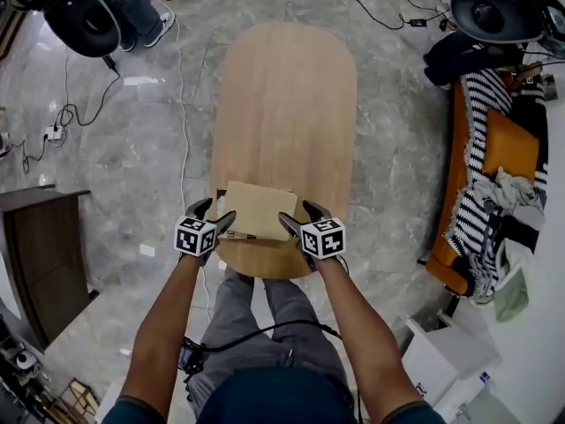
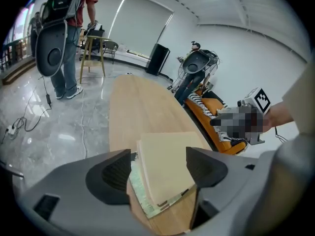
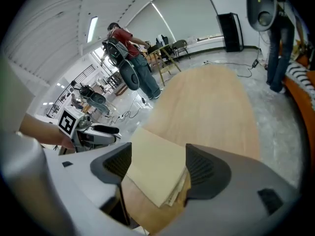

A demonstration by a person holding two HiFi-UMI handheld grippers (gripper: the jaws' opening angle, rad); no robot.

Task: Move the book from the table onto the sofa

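Note:
A tan-covered book (image 1: 255, 210) lies flat on the near end of the oval wooden table (image 1: 287, 104), with paler pages showing at its edge. My left gripper (image 1: 214, 215) hangs at the book's left side and my right gripper (image 1: 300, 216) at its right side, both angled down. In the left gripper view the book (image 2: 165, 151) shows between and beyond the open jaws of my left gripper (image 2: 158, 171), untouched by the pads. The right gripper view shows the same book (image 3: 150, 154) beyond my open right gripper (image 3: 158, 168). The orange sofa (image 1: 459, 162) stands to the right.
Striped throws and cushions (image 1: 508, 148) cover the sofa. A dark cabinet (image 1: 44, 254) stands at the left and a white box (image 1: 441, 360) at the lower right. Black round devices (image 1: 84, 16) (image 1: 499, 7) and cables sit on the marble floor. A person (image 2: 69, 33) stands far back.

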